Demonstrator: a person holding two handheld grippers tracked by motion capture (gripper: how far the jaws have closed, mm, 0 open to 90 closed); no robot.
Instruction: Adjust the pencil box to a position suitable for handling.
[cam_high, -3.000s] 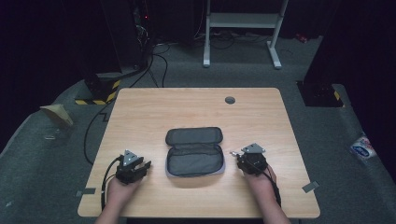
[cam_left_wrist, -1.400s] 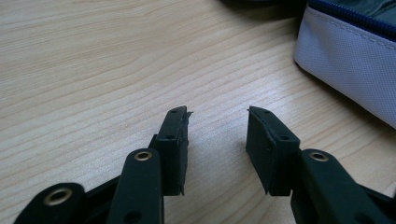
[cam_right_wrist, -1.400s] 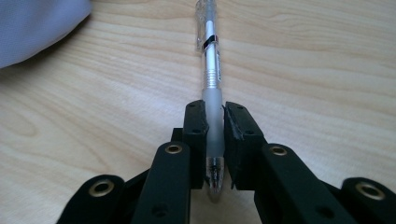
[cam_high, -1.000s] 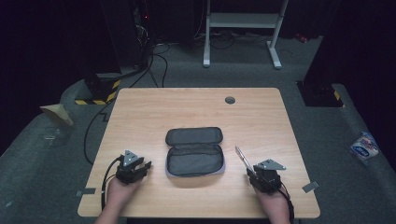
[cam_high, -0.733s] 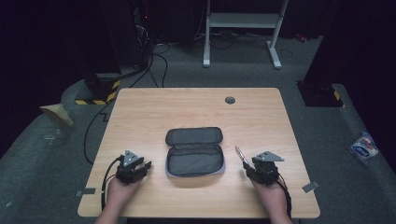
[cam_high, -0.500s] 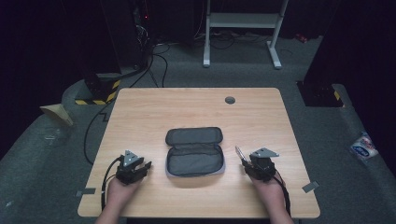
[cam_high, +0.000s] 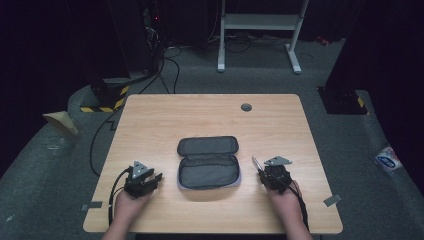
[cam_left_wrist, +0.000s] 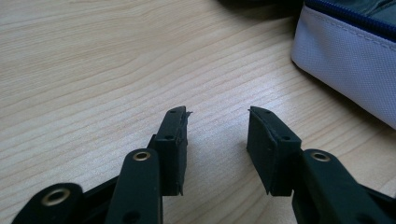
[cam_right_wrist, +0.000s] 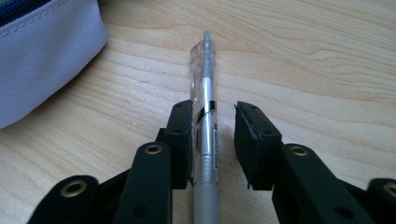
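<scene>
The right claw (cam_right_wrist: 212, 140), just closing around the pen (cam_right_wrist: 205, 135) with a gap on one side, should clamp squarely before lifting it toward the open pencil case (cam_high: 208, 162); the left claw (cam_left_wrist: 217, 140) rests apart and empty on the counter (cam_high: 210, 115).

The light wooden table (cam_high: 210, 115) is seen from a fixed camera placed high above its near edge, facing forward and down, with dark floor taken in beyond. The left gripper view is taken low and close to the tabletop, along two black jaws, towards the grey fabric zip pouch (cam_left_wrist: 348, 56) at its upper right. The right gripper view is set equally low and close, with the same pouch (cam_right_wrist: 42, 56) at its upper left. The pouch (cam_high: 208, 162) and the wood grain are shared by all three views.
</scene>
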